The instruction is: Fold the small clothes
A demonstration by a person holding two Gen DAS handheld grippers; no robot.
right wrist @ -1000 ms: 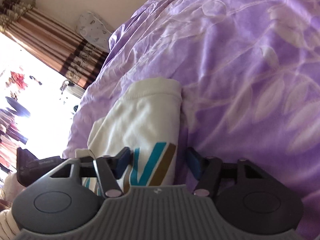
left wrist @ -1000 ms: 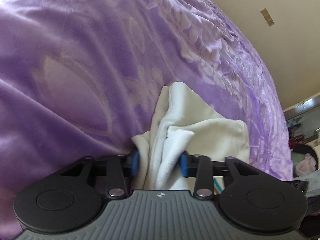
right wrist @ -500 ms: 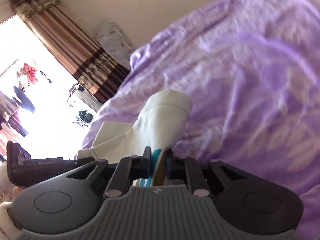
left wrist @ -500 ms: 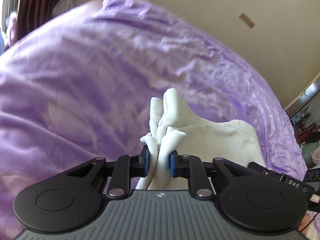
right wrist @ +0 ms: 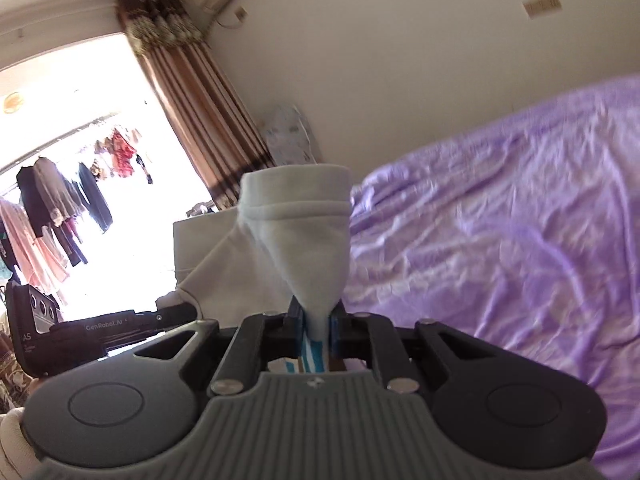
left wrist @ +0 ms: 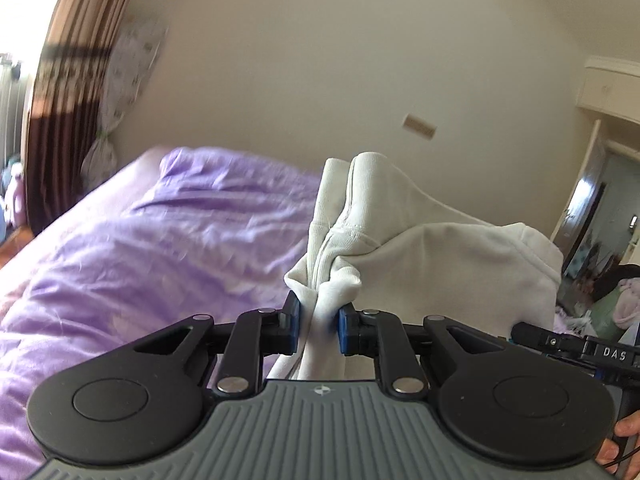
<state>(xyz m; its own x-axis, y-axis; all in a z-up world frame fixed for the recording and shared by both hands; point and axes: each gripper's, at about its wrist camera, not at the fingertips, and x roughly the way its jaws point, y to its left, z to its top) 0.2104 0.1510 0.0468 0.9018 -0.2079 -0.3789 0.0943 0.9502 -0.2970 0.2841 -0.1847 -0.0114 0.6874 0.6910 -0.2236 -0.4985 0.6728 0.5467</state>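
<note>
Garment now off purple bedspread, airborne

Cream garment being shown against purple bedspread

Teal, white and brown stripes are being displayed on the garment; brown striped curtains are being lit.

garment: soft matt cream knit | bedspread: glossy purple plush | curtain: striped brown cloth
</note>
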